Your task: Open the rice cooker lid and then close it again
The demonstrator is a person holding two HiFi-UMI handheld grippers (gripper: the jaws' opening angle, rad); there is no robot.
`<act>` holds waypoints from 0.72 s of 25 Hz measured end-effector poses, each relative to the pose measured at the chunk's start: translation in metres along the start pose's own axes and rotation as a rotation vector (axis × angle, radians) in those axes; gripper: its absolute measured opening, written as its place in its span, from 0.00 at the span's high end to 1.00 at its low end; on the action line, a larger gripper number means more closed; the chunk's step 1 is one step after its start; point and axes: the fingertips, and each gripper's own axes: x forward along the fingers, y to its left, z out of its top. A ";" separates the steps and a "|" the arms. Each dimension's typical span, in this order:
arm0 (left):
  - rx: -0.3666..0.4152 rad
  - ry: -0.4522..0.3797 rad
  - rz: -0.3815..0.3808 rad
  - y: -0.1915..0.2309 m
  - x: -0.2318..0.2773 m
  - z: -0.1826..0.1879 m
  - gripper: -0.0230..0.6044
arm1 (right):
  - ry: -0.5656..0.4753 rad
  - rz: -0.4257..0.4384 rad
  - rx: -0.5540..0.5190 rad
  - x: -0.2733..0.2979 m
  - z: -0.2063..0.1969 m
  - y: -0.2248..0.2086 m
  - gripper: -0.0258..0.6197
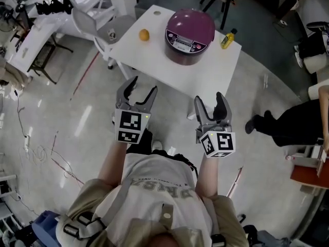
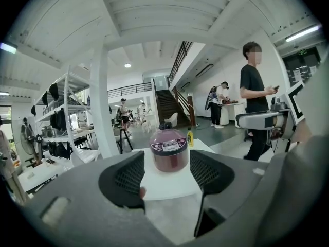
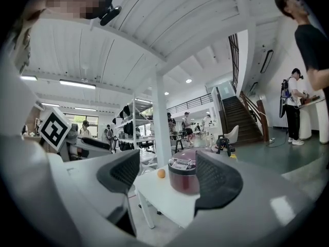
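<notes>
White square counter (image 1: pixel 154 45) ahead carries the closed, round purple rice cooker (image 1: pixel 189 36), well beyond the left tool (image 1: pixel 144 85) and right tool (image 1: pixel 209 99), both empty with jaws apart, so close in squarely before reaching its lid.

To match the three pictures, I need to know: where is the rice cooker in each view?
Head view: rice cooker, upper middle.
Left gripper view: centre, seen between the jaws.
Right gripper view: centre, partly behind one jaw.
Shared landmark: white table under it.
</notes>
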 end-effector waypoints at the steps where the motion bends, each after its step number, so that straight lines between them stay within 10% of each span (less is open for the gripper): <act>1: 0.001 0.003 0.000 0.000 0.002 -0.001 0.50 | 0.003 0.001 0.000 0.001 -0.001 0.000 0.48; 18: 0.020 0.057 -0.062 0.020 0.060 -0.020 0.50 | 0.076 0.011 0.006 0.053 -0.031 -0.009 0.47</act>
